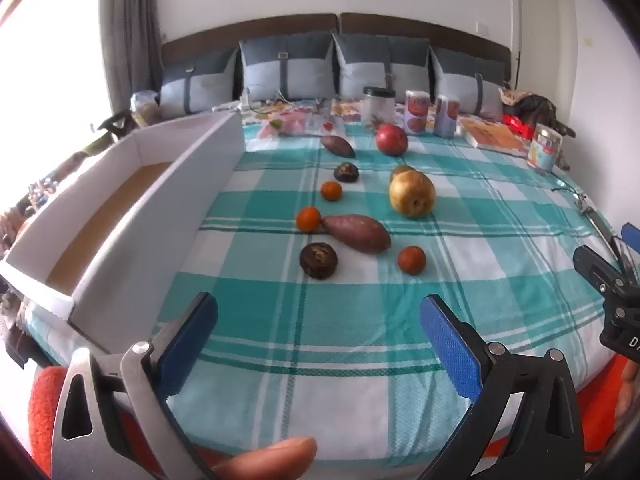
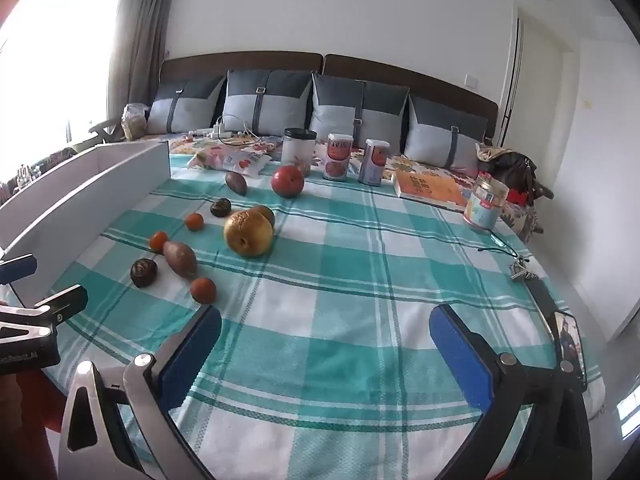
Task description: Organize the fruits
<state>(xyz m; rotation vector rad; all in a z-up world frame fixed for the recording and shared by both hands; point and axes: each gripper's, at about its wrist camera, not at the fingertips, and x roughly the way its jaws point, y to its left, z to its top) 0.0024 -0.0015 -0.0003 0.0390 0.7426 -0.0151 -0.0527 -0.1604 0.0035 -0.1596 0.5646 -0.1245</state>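
Fruits and vegetables lie on a teal checked blanket (image 1: 304,332): a yellow pear (image 1: 412,198) (image 2: 248,233), a red apple (image 1: 391,139) (image 2: 287,181), three small oranges, the nearest (image 1: 411,260) (image 2: 203,290), two sweet potatoes, the nearer one (image 1: 357,233) (image 2: 180,258), and two dark mushrooms, the nearer one (image 1: 318,260) (image 2: 143,273). A white open box (image 1: 160,200) (image 2: 80,196) stands at the left. My left gripper (image 1: 318,312) is open and empty, short of the nearest mushroom. My right gripper (image 2: 325,324) is open and empty, right of the nearest orange.
Jars and cans (image 2: 337,157) stand at the back, with a book (image 2: 430,189) and a lidded jar (image 2: 485,200) at the right. Pillows (image 2: 264,104) line the headboard. A keyring (image 2: 520,270) lies near the right edge. The bed's front edge is just below the grippers.
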